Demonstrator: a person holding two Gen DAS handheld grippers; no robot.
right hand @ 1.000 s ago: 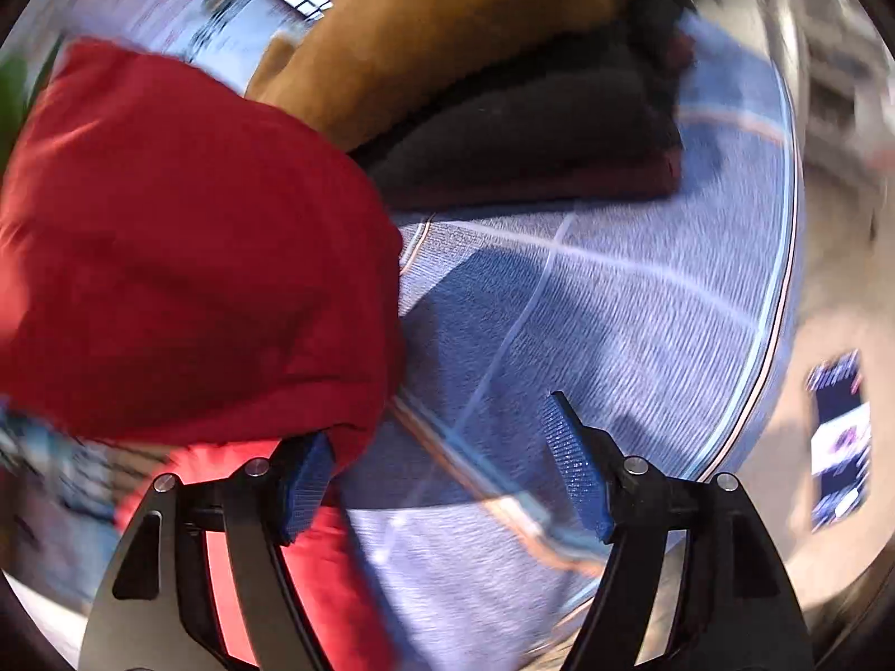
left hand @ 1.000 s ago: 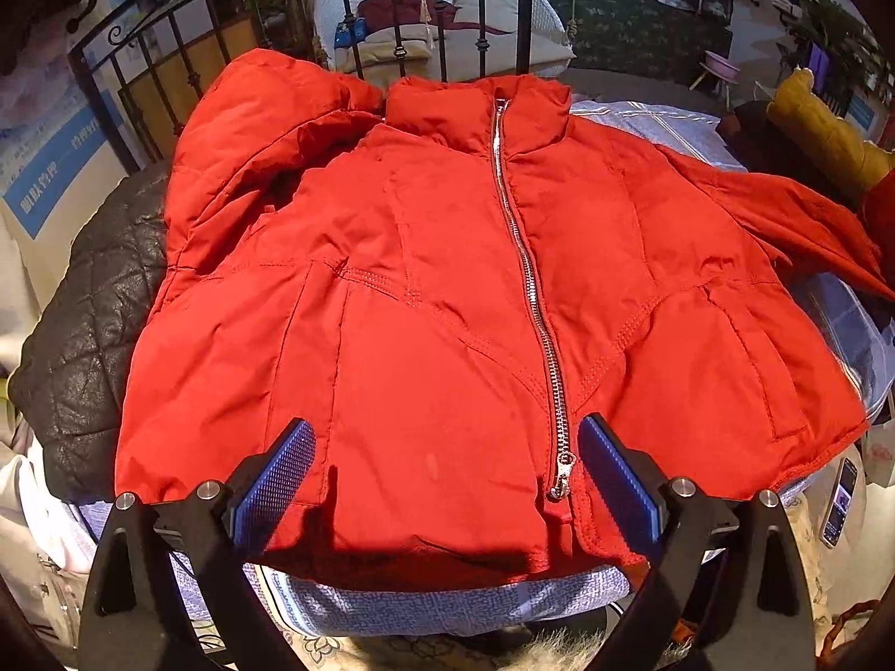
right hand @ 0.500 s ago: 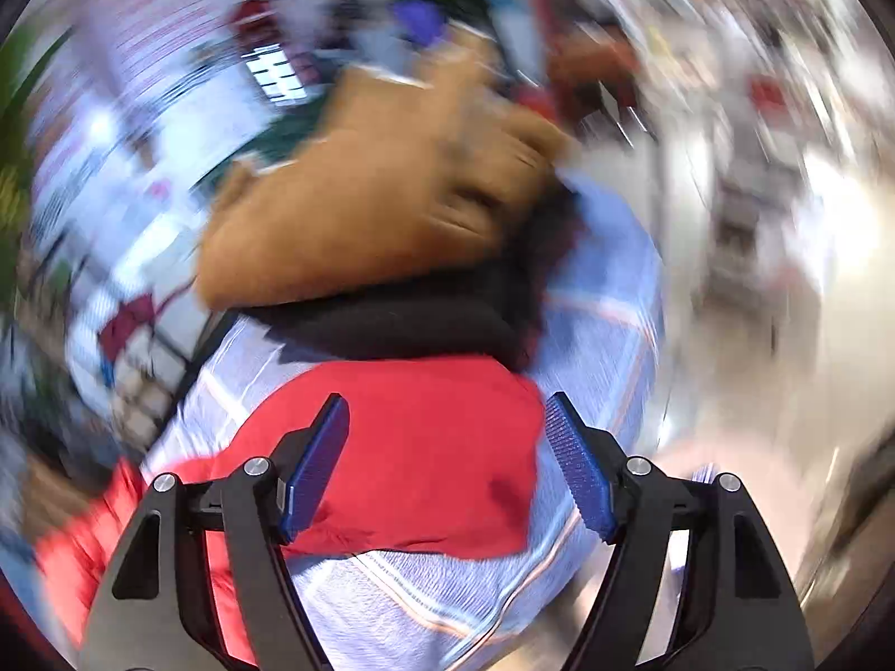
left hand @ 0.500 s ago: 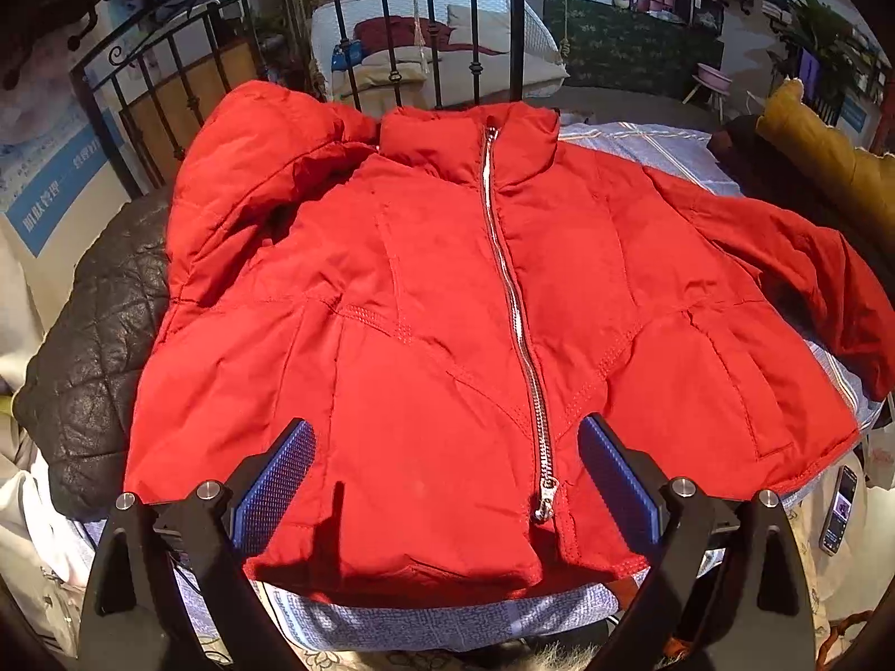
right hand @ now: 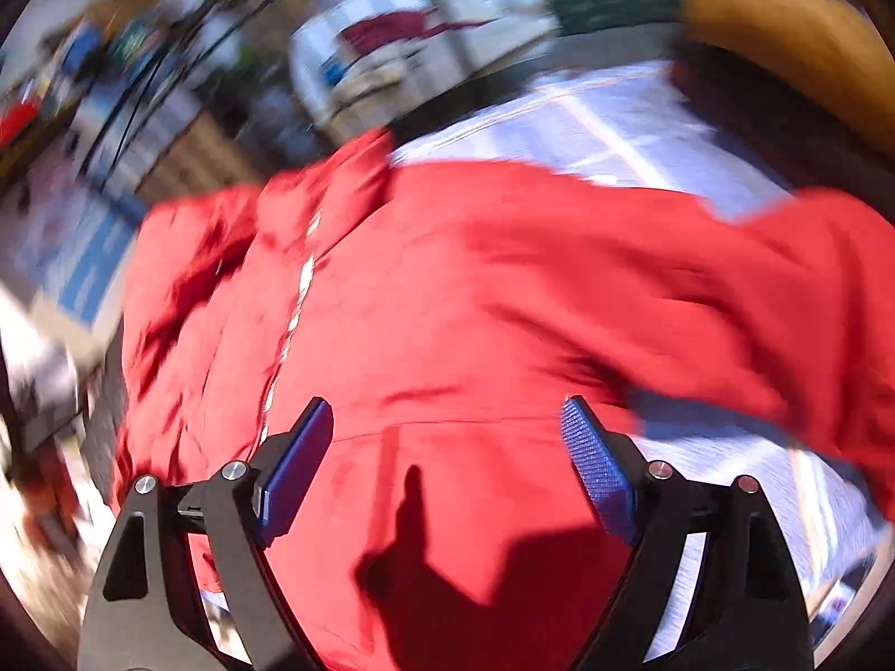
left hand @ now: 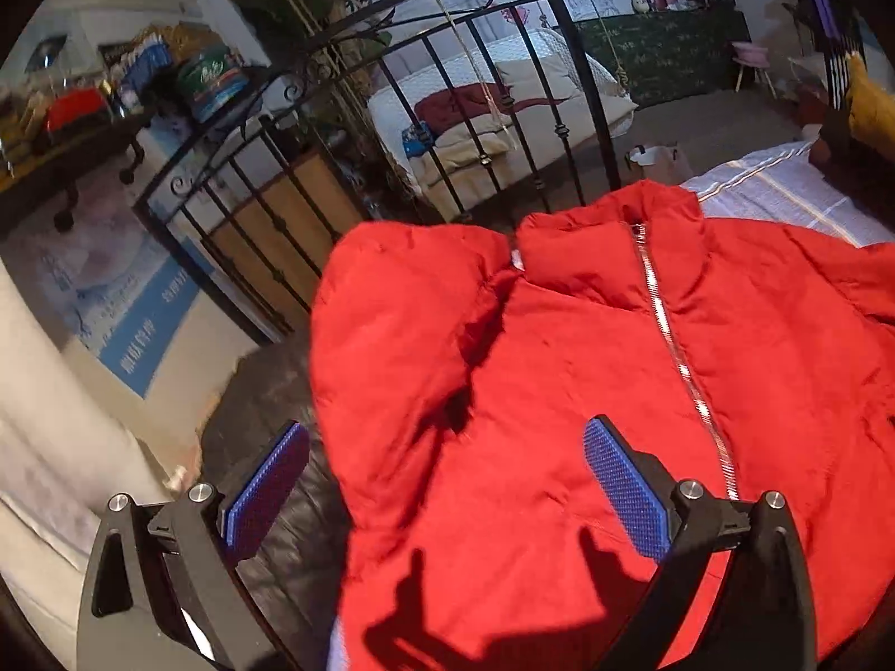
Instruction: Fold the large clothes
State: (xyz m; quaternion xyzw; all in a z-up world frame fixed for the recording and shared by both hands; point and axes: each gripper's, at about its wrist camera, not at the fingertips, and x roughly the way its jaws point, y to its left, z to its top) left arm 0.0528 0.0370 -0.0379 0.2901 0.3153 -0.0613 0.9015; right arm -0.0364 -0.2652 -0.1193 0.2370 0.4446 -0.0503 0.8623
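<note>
Left wrist view: the left gripper [left hand: 444, 483] stands wide, nothing between its blue pads [left hand: 626, 495], above the left part of a red jacket [left hand: 559, 391]. The jacket lies front up, zip [left hand: 679, 363] closed, collar toward the top of the frame, filling centre and right. Its hood [left hand: 391, 302] bulges at centre left, overlapping a dark quilted garment [left hand: 263, 402] that shows only in the gap at lower left. A black iron railing [left hand: 425, 112] borders the far edge just behind hood and collar; bare striped bedding [left hand: 783, 195] remains at upper right. The jacket's hem and right side are cut off by the frame.

Right wrist view, motion-blurred: the right gripper [right hand: 447, 469] has just been opening and stands wide, nothing between its pads, over the jacket's lower front. A sleeve [right hand: 755, 291] reaches toward the right edge, bedding visible above and below it. A mustard-coloured mass [right hand: 783, 28] at upper right is too blurred to identify.
</note>
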